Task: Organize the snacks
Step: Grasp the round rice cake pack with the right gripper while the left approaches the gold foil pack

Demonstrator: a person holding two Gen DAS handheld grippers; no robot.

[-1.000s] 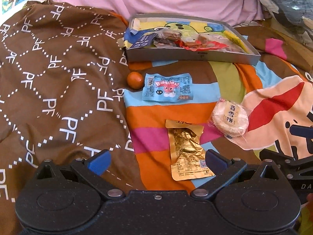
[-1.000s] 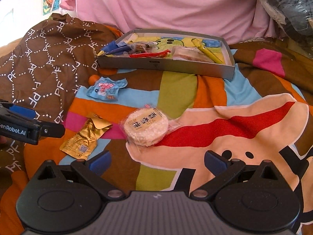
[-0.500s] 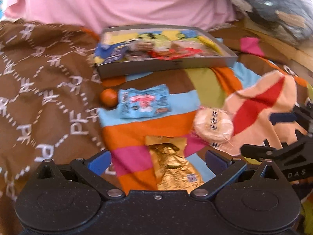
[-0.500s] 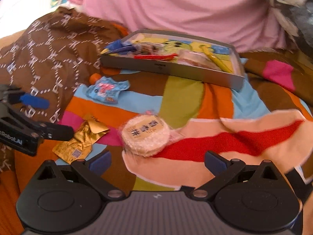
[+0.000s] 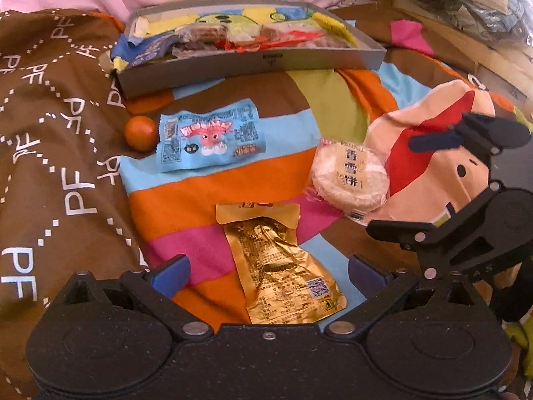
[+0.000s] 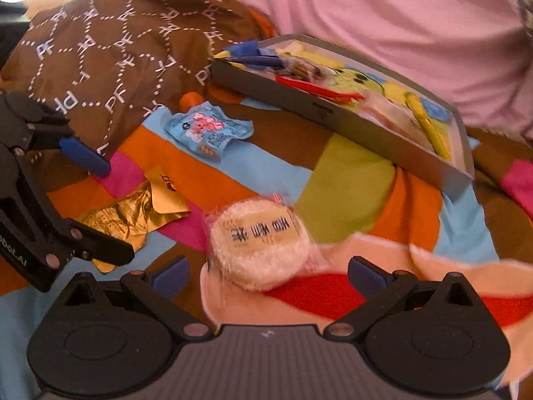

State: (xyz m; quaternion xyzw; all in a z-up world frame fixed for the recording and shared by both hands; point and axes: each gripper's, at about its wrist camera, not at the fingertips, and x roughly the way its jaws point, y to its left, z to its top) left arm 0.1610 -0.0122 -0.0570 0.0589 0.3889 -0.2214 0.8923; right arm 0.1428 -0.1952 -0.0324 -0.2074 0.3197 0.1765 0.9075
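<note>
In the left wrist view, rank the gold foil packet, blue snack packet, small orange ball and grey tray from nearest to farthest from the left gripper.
1. Gold foil packet, between the fingers.
2. Blue snack packet, ahead.
3. Small orange ball, ahead-left, barely farther.
4. Grey tray, at the back.

A tray (image 5: 253, 66) is set behind 3 packets (image 5: 208, 140) on the blanket (image 5: 66, 183), with a round fruit (image 5: 140, 132) placed at their left
</note>
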